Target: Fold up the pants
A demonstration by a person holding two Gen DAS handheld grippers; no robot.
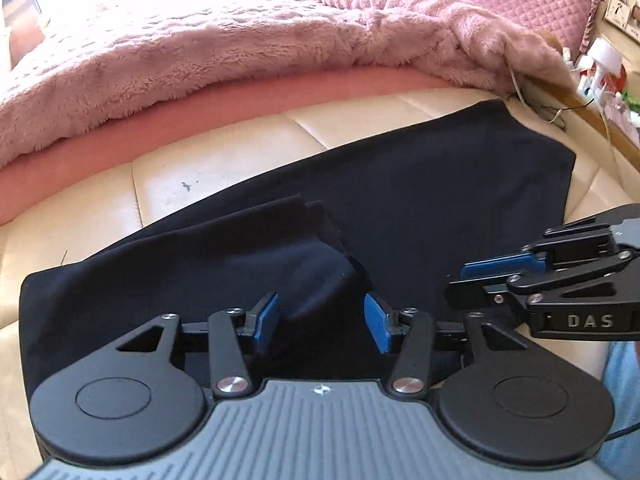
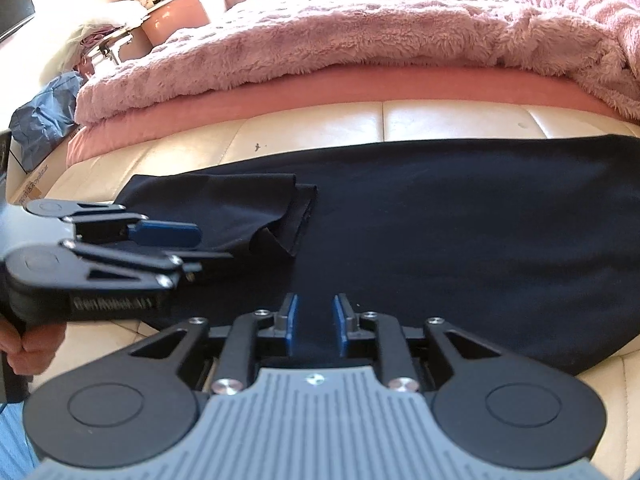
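Dark navy pants [image 1: 420,184] lie flat on a cream padded surface [image 1: 168,176], with the leg ends folded back over the middle [image 1: 240,240]. They also show in the right wrist view [image 2: 460,208], fold at left [image 2: 224,204]. My left gripper [image 1: 322,320] is open, jaws wide apart over the near edge of the folded part, holding nothing. My right gripper [image 2: 315,324] is open with a narrower gap, low over the pants' near edge. The right gripper also shows in the left wrist view [image 1: 464,280], and the left gripper in the right wrist view [image 2: 200,244].
A pink fluffy blanket [image 1: 200,52] on a pink sheet [image 1: 280,92] lies behind the pants. Cluttered items [image 1: 600,68] stand at far right. A blue bag [image 2: 44,116] and pots [image 2: 176,16] sit at far left.
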